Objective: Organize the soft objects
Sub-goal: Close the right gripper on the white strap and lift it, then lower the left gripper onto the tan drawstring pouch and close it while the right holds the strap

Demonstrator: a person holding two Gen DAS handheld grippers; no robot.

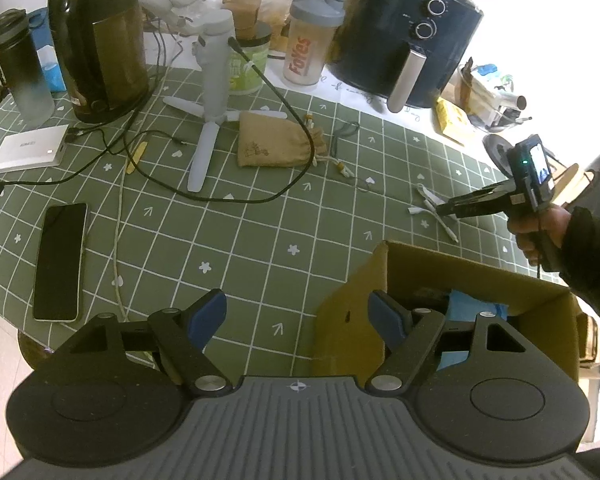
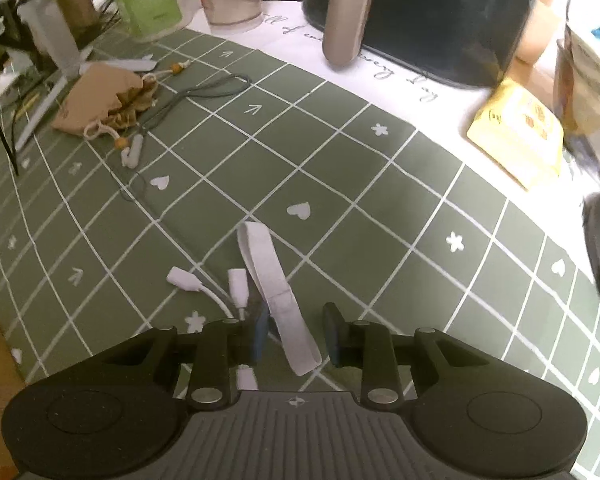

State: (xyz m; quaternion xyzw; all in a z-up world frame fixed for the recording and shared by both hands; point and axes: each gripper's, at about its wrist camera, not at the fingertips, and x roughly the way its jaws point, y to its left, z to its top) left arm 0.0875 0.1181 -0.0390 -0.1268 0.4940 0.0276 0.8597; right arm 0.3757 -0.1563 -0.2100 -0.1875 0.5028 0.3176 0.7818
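My cardboard box (image 1: 356, 320) sits near right on the table. My left gripper (image 1: 298, 314) hovers spread wide by its rim. My right gripper (image 2: 296, 334), partly parted, is low over the white strap (image 2: 276, 292).

A white strap (image 2: 278, 292) lies flat at lower centre, beside white cable ends (image 2: 236, 286). A tan pouch (image 2: 100, 98) lies crumpled at upper left, its drawstring (image 2: 104, 132) loose.
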